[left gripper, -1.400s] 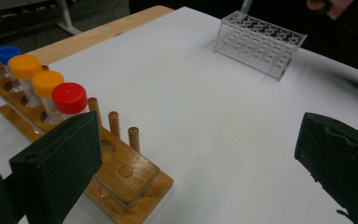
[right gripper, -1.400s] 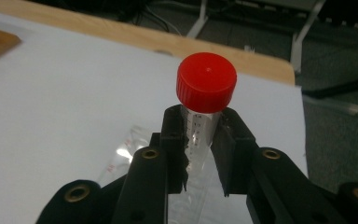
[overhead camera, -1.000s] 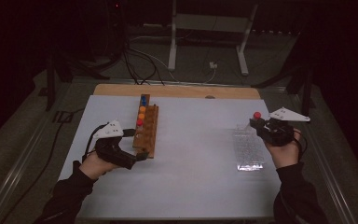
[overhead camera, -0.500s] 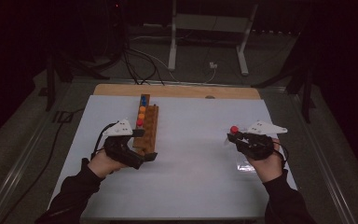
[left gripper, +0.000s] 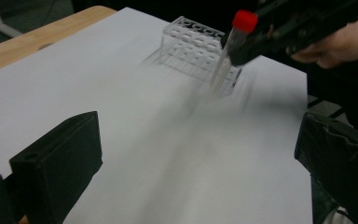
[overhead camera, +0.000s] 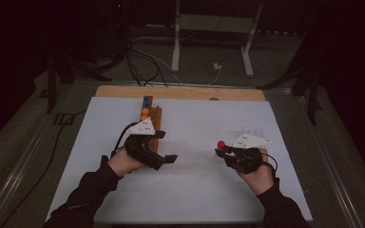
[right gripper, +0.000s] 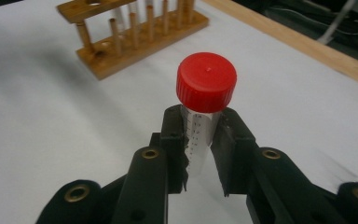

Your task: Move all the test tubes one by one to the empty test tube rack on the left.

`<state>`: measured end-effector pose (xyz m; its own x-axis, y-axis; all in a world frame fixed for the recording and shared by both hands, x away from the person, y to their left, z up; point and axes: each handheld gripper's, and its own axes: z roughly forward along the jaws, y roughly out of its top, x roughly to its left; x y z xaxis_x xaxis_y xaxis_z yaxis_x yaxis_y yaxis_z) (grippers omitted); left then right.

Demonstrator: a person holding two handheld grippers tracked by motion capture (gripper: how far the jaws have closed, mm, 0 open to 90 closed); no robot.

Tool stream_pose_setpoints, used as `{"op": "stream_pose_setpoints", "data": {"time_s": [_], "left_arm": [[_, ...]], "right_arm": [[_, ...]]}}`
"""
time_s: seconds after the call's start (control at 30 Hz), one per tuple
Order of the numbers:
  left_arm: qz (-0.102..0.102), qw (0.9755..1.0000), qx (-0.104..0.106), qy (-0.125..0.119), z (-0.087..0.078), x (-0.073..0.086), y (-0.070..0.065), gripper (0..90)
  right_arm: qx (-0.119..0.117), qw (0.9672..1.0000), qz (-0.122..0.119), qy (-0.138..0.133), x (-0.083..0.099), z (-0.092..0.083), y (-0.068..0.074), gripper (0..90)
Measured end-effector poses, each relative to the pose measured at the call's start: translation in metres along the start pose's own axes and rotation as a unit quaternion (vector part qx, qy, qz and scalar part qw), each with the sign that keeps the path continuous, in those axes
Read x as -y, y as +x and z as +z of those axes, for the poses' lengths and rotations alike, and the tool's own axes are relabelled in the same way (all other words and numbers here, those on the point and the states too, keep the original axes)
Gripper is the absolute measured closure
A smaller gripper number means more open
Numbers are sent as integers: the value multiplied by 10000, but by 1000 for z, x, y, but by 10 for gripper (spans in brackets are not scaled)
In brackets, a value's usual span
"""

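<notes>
Two grippers over white sheet (overhead camera: 190, 190) on table, dark room (cables on floor (overhead camera: 142, 61) beyond): right gripper (right gripper: 198, 140) clamps red-capped tube (right gripper: 205, 93); left gripper (left gripper: 196, 158) wide, empty.

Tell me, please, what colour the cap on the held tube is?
Red; the cap shows best in the right gripper view.

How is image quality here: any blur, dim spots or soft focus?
High view: surroundings dark, white table evenly lit, detail coarse. Left gripper view: motion-smeared, clear rack and tube streaked, near jaws soft. Right gripper view: red cap and tube scale sharp, wooden rack behind out of focus.
</notes>
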<state>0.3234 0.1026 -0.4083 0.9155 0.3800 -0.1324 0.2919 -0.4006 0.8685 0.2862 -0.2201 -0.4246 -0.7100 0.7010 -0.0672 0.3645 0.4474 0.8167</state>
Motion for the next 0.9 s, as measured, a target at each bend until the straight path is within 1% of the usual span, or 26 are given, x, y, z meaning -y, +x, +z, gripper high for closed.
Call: {"op": "stream_pose_setpoints", "data": {"time_s": [0.13, 0.23, 0.3, 0.37, 0.43, 0.5, 0.57, 0.6, 0.63, 0.7, 0.73, 0.8, 0.83, 0.87, 0.9], "left_arm": [[124, 9998, 139, 0, 12, -10, -6, 22], [219, 9994, 251, -20, 21, -15, -12, 49], [251, 9993, 269, -41, 27, -18, -15, 60], [280, 9990, 351, -77, 33, -21, -17, 81], [305, 9986, 412, -84, 38, -22, -19, 145], [331, 9984, 459, -82, 44, -24, -21, 176], [340, 9980, 529, -99, 48, -26, -22, 241], [353, 9980, 514, -85, 51, -26, -23, 271], [341, 9978, 557, -85, 54, -27, -24, 290], [394, 9978, 533, -78, 57, -28, -25, 351], [370, 9977, 565, -87, 59, -29, -26, 365], [440, 9976, 529, -79, 62, -30, -27, 411], [425, 9976, 533, -79, 64, -30, -27, 430], [439, 9975, 556, -66, 66, -31, -28, 455], [481, 9974, 536, -55, 67, -31, -28, 475]], "right_arm": [[-141, 9999, -67, 49, 1, 6, 9, 749], [-229, 9996, -101, 86, 2, 10, 15, 749], [-281, 9995, -110, 93, 3, 12, 17, 749], [-306, 9994, -132, 103, 3, 14, 19, 749], [-335, 9993, -145, 92, 3, 14, 20, 749], [-350, 9992, -147, 76, 2, 14, 21, 749], [-368, 9992, -159, 68, 2, 14, 21, 749], [-375, 9991, -157, 71, 2, 14, 22, 750], [-381, 9991, -157, 68, 1, 14, 22, 749], [-381, 9991, -162, 64, 1, 14, 23, 749], [-386, 9991, -176, 55, 1, 14, 23, 749], [-398, 9990, -184, 44, 0, 14, 24, 749], [-402, 9990, -194, 49, 0, 14, 24, 750], [-409, 9990, -194, 49, -1, 14, 24, 749], [-416, 9989, -194, 47, -1, 15, 25, 749]]}}
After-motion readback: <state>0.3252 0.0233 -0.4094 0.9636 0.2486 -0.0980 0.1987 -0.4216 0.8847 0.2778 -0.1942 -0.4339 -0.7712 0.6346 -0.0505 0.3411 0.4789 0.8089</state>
